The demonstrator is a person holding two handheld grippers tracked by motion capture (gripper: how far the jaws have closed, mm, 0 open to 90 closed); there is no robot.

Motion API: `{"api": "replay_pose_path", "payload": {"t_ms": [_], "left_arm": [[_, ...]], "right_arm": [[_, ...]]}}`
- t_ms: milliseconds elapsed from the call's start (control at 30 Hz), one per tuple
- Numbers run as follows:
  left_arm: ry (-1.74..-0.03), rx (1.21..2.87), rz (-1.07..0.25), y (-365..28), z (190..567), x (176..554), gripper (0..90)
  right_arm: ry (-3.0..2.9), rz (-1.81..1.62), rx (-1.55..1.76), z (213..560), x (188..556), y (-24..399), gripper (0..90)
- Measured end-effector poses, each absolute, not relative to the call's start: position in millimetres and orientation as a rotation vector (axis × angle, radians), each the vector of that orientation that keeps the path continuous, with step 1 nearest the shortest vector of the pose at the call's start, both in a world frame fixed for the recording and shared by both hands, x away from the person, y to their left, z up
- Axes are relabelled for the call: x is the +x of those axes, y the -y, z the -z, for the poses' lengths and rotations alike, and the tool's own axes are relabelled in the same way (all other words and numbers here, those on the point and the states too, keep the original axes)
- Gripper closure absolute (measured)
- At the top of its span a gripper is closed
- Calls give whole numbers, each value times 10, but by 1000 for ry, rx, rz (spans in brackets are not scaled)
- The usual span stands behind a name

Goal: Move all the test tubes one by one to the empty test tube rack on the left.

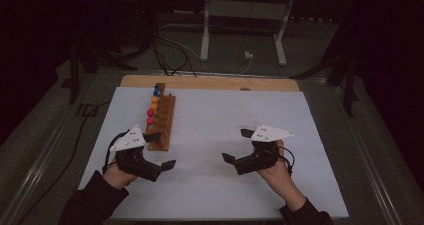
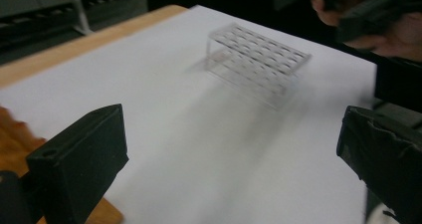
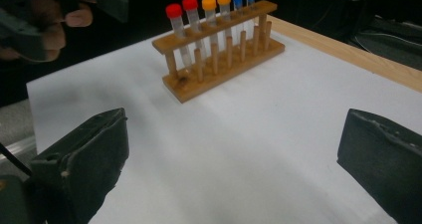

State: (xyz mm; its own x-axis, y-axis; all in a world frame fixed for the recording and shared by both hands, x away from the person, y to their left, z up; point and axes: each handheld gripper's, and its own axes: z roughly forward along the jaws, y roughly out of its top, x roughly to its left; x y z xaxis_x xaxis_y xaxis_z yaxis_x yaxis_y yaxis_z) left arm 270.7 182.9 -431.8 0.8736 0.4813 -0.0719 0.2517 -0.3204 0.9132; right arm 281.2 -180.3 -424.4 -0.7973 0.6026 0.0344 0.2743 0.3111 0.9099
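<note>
On white sheet (image 1: 225,135) — wooden rack (image 3: 219,59) | both claws apart — empty

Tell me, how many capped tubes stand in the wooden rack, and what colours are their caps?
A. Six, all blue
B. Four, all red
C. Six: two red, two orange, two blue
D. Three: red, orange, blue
C: the right gripper view shows six clear plastic tubes in the wooden rack, capped red, red, orange, orange, blue, blue.

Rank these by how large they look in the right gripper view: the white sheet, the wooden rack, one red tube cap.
1. white sheet, which covers most of the table.
2. wooden rack, with six capped tubes.
3. red tube cap, smallest by far.
Distance from the camera does not change this order.
</note>
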Motion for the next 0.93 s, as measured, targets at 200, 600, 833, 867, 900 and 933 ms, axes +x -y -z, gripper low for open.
{"api": "replay_pose_path", "payload": {"t_ms": [200,600,833,867,900,933], "left_arm": [[-540,1911,-243,-1853,4473,2636,5],[-528,1960,-286,-1869,4875,2512,5],[-557,1957,-308,-1893,4950,2537,5],[-554,1957,-307,-1893,4946,2537,5],[-551,1957,-309,-1891,4942,2535,5],[-550,1953,-310,-1889,4940,2531,5]], "right_arm": [[-2255,-1461,803,4305,2789,1864,0],[-2266,-1431,774,4509,2676,2116,0],[-2261,-1378,740,4534,2667,2083,0],[-2264,-1382,739,4538,2668,2078,0],[-2266,-1386,740,4543,2671,2075,0],[-2268,-1386,741,4547,2672,2070,0]]}}
